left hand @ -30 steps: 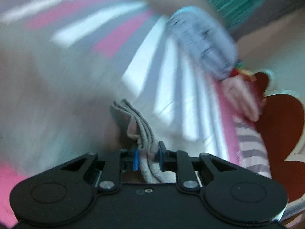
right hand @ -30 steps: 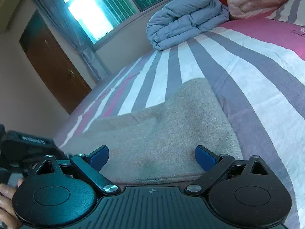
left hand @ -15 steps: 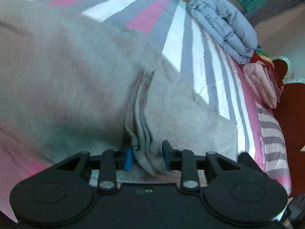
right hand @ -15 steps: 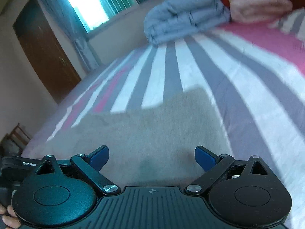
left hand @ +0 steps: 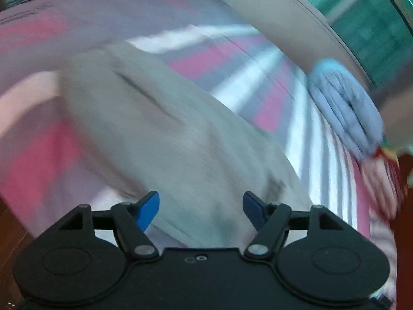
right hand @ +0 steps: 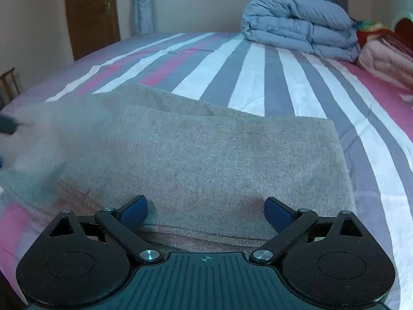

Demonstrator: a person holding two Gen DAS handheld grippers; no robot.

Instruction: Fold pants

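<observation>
Change since a second ago: where the left tool [left hand: 201, 208] pinched a bunched edge of the grey-beige fleece pants [right hand: 206, 155], that cloth is now out of the grip, and both wrist views have swung across the bed.
Left tool: releasing, its jaws opening; the two blue pads [left hand: 148, 210] stand apart with the fabric lying flat below and between them, neither pad pressing on it. This view is smeared by motion.
Right tool [right hand: 206, 210]: released, blue pads set wide, hanging just above the near edge of the pants and gripping nothing.
Pants, place: spread on the pink, grey and white striped bed sheet [right hand: 271, 77], at the near side of the bed, directly under both tools.
Pants, look: folded over into a broad rectangle with a straight right edge and a rounded far right corner; a second layer shows behind the top one along the far edge, and stacked layers show at the near edge. Surface soft and nappy, mostly smooth, with a shallow crease; the left end is blurred.
Background: a folded pale blue quilt [right hand: 299, 23] at the far side of the bed, well apart from the pants, with a folded pink blanket [right hand: 384, 56] just beside it.
</observation>
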